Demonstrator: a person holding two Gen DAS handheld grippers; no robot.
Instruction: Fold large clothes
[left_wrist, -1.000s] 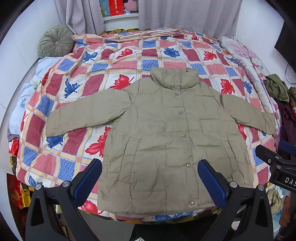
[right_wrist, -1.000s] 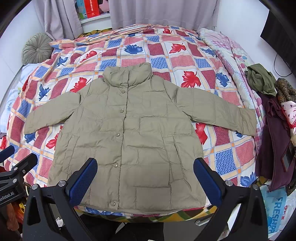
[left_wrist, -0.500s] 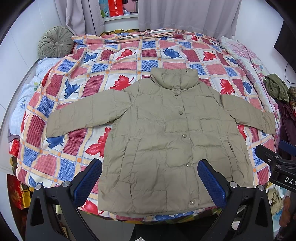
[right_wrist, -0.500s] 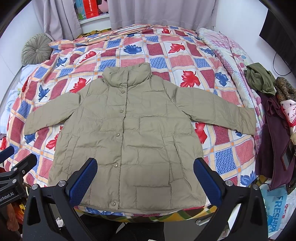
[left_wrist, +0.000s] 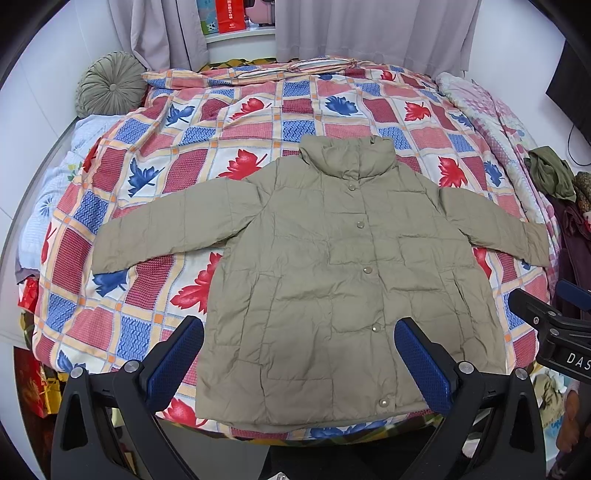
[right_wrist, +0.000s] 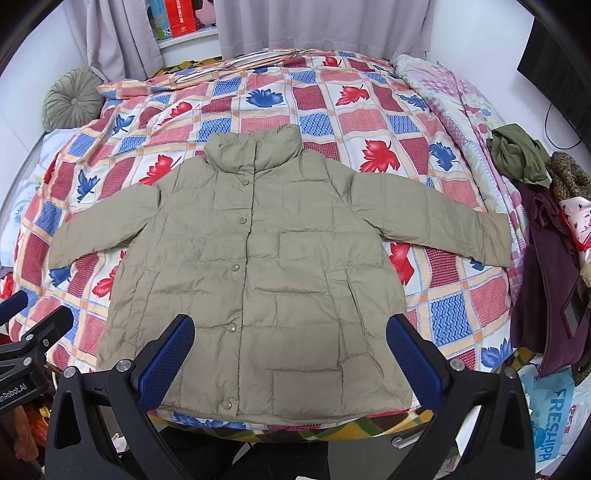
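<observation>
An olive-green quilted jacket (left_wrist: 325, 266) lies flat and buttoned on the bed, front up, collar at the far end and both sleeves spread out to the sides. It also shows in the right wrist view (right_wrist: 258, 266). My left gripper (left_wrist: 299, 362) is open and empty, hovering above the jacket's near hem. My right gripper (right_wrist: 290, 362) is open and empty, also above the near hem. Each gripper's edge shows in the other's view.
The bed has a red, blue and white leaf-patterned quilt (left_wrist: 229, 122). A round green cushion (left_wrist: 109, 85) sits at the far left. A pile of dark clothes (right_wrist: 546, 229) lies off the right side. Grey curtains (left_wrist: 369, 33) hang behind the bed.
</observation>
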